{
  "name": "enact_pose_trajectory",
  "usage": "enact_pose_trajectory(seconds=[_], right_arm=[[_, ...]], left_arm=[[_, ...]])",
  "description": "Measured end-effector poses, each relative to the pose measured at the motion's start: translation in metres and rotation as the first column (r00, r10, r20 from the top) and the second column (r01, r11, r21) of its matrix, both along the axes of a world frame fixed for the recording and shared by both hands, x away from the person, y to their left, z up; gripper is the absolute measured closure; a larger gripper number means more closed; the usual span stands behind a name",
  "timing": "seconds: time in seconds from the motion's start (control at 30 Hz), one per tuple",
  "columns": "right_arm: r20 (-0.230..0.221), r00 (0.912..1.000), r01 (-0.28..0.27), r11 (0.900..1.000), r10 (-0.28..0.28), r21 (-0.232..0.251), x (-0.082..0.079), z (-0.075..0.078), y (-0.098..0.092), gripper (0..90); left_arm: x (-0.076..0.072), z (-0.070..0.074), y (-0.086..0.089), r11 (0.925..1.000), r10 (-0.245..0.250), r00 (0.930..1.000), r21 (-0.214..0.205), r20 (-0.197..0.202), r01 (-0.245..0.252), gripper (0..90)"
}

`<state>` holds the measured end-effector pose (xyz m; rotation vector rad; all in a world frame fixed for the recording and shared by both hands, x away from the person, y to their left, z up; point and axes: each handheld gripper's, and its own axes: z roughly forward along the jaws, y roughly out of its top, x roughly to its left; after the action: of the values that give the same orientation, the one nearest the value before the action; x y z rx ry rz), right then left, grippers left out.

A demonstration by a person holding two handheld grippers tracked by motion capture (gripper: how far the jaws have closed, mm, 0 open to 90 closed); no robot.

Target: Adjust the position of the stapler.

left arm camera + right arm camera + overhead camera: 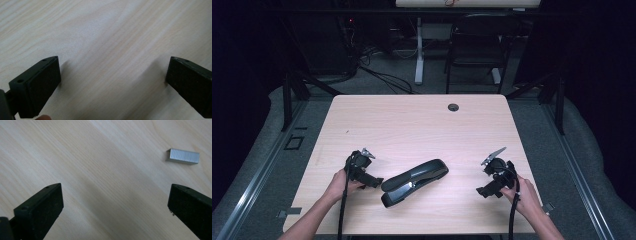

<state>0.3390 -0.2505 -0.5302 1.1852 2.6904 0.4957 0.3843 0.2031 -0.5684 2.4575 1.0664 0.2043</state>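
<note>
While both hands rest low on the desk (412,120), the left gripper (373,181) and right gripper (483,190) stand released and empty, flanking a black stapler (414,181) at the near middle, probably ready to load it. A silver staple strip (183,156) lies just beyond the right gripper; a dark room with a chair (479,42) lies far behind.

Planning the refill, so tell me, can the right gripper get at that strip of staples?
Probably yes: the right gripper has its jaws wide open and the strip of staples lies on bare table just ahead.
</note>
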Motion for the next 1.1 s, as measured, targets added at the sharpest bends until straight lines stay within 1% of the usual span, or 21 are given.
enact_pose_trajectory(seconds=[0.03,0.07,0.1,0.13,0.2,0.27,0.3,0.33,0.43,0.53,0.57,0.6,0.67,0.7,0.77,0.8,0.87,0.93,1.0,1.07,1.1], right_arm=[[0.017,0.9998,0.002,1.0000,-0.002,-0.003,0.001,0.002,0.002,0.0],[0.023,0.9997,-0.008,1.0000,0.008,-0.005,0.004,0.005,0.005,0.0],[0.028,0.9996,0.000,0.9996,-0.001,0.028,0.004,0.004,0.007,0.7],[0.033,0.9995,-0.003,0.9995,0.002,0.032,0.005,0.005,0.009,1.5],[0.037,0.9993,-0.005,0.9980,0.003,0.062,0.004,0.004,0.013,1.9],[0.038,0.9990,-0.026,0.9983,0.024,0.052,0.004,0.006,0.014,2.2],[0.036,0.9992,-0.020,0.9973,0.017,0.070,0.003,0.006,0.016,2.2],[0.031,0.9994,-0.021,0.9975,0.019,0.068,0.003,0.007,0.016,2.3],[0.028,0.9996,-0.009,0.9935,0.006,0.113,0.006,0.010,0.021,3.1],[0.028,0.9995,-0.017,0.9862,0.013,0.165,0.012,0.011,0.033,3.9],[0.018,0.9990,-0.044,0.9870,0.041,0.155,0.014,0.011,0.036,4.6],[0.012,0.9985,-0.055,0.9829,0.053,0.176,0.014,0.010,0.039,5.4],[-0.002,0.9934,-0.112,0.9690,0.115,0.220,0.012,0.007,0.044,7.8],[0.005,0.9905,-0.136,0.9668,0.138,0.216,0.010,0.006,0.047,10.2],[0.014,0.9894,-0.144,0.9672,0.144,0.209,0.009,0.006,0.049,12.0],[0.017,0.9887,-0.149,0.9651,0.149,0.215,0.008,0.007,0.051,13.3],[0.030,0.9865,-0.164,0.9628,0.161,0.215,0.007,0.009,0.058,14.9],[0.042,0.9853,-0.171,0.9632,0.166,0.208,0.007,0.011,0.063,16.2],[0.050,0.9841,-0.177,0.9624,0.170,0.206,0.009,0.010,0.069,19.7],[0.059,0.9834,-0.180,0.9625,0.171,0.203,0.013,0.008,0.077,25.0],[0.062,0.9820,-0.187,0.9621,0.179,0.198,0.014,0.007,0.080,30.8]], left_arm=[[-0.001,0.003,0.001,1.0000,-0.004,0.9999,-0.002,0.011,0.004,0.0],[-0.003,0.010,0.004,0.9998,-0.001,0.9994,-0.018,0.035,0.002,0.0],[-0.005,0.014,0.005,0.9995,0.002,0.9990,-0.032,0.046,-0.001,0.0],[-0.006,0.018,0.007,0.9990,0.008,0.9982,-0.044,0.059,-0.005,0.0],[-0.009,0.024,0.008,0.9981,0.016,0.9967,-0.061,0.080,-0.011,0.0],[-0.011,0.030,0.009,0.9964,0.007,0.9962,-0.085,0.086,0.001,0.0],[-0.012,0.033,0.009,0.9945,0.006,0.9945,-0.104,0.105,0.005,0.0],[-0.012,0.036,0.010,0.9909,0.005,0.9933,-0.134,0.115,0.010,0.0],[-0.011,0.040,0.012,0.9844,0.013,0.9924,-0.176,0.122,0.009,0.0],[-0.012,0.042,0.013,0.9829,0.011,0.9931,-0.184,0.117,0.010,0.0],[-0.013,0.043,0.013,0.9818,0.014,0.9930,-0.190,0.118,0.009,0.0],[-0.015,0.046,0.013,0.9814,0.017,0.9923,-0.192,0.123,0.007,0.0],[-0.017,0.051,0.012,0.9780,0.026,0.9912,-0.209,0.129,0.001,0.0],[-0.018,0.053,0.012,0.9755,0.029,0.9904,-0.220,0.135,0.002,0.0],[-0.019,0.054,0.011,0.9735,0.028,0.9904,-0.229,0.135,0.004,0.0],[-0.021,0.055,0.010,0.9700,0.026,0.9907,-0.243,0.134,0.008,0.0],[-0.022,0.053,0.007,0.9673,0.011,0.9926,-0.253,0.121,0.020,0.0],[-0.023,0.053,0.006,0.9661,-0.002,0.9934,-0.256,0.115,0.032,0.0],[-0.025,0.055,0.006,0.9659,-0.005,0.9927,-0.257,0.120,0.036,0.0],[-0.028,0.058,0.006,0.9627,0.002,0.9924,-0.269,0.123,0.031,0.0],[-0.028,0.058,0.006,0.9627,0.002,0.9924,-0.269,0.123,0.031,0.1]])
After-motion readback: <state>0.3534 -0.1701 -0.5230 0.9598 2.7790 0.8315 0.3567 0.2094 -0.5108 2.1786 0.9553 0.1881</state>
